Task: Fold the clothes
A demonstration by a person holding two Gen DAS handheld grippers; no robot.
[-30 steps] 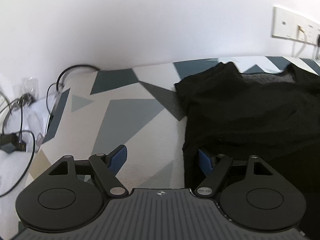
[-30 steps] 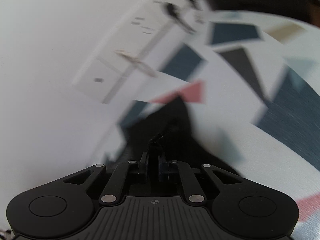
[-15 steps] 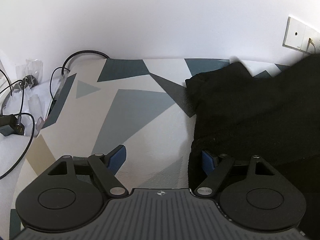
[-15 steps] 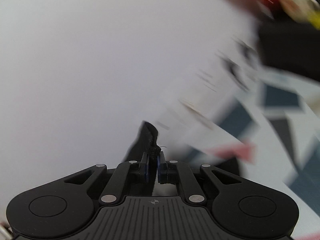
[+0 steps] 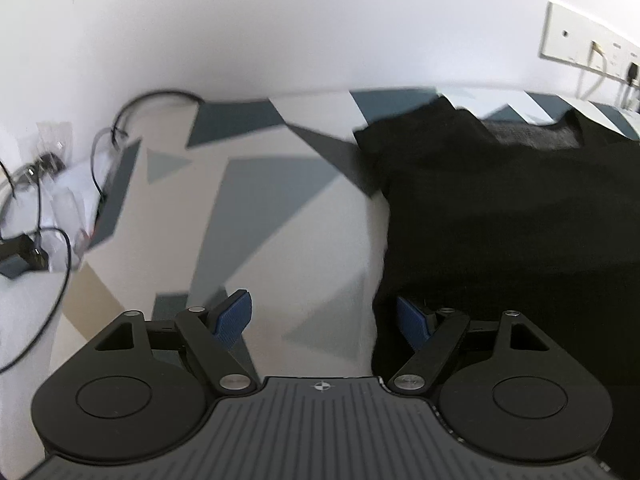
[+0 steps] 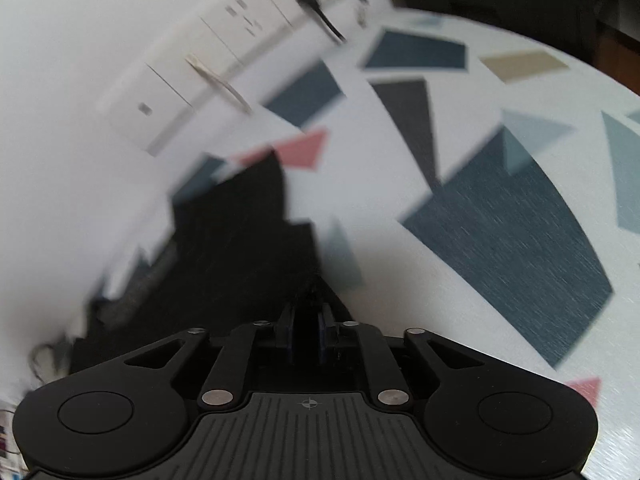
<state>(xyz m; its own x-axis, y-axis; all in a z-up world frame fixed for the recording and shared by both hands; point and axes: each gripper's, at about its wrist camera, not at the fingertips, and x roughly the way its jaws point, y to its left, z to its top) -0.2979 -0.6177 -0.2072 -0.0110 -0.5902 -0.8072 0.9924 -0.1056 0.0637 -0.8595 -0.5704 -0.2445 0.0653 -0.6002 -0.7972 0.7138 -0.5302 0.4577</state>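
Note:
A black garment point(image 5: 500, 220) lies on the patterned table cover point(image 5: 260, 208), filling the right half of the left wrist view. My left gripper point(image 5: 323, 319) is open wide across the garment's left edge, with its right finger over the cloth and its left finger over bare cover. In the right wrist view the same garment point(image 6: 240, 248) stretches away to the left, and a thin tip of it reaches up to my right gripper point(image 6: 307, 332). Its jaws are opening, the pads stand a narrow gap apart, and the cloth's edge still sits between them.
A white wall runs along the table's far side, with a socket panel point(image 5: 580, 44) and plugged-in leads point(image 6: 316, 4). Loose black cables and plastic bags point(image 5: 52, 208) lie at the table's left end. Bare patterned cover point(image 6: 500, 220) spreads to the right of the garment.
The right gripper came down from in front of the wall to the table, laying the cloth corner flat, and its pads have parted a little. The left gripper has hardly moved.

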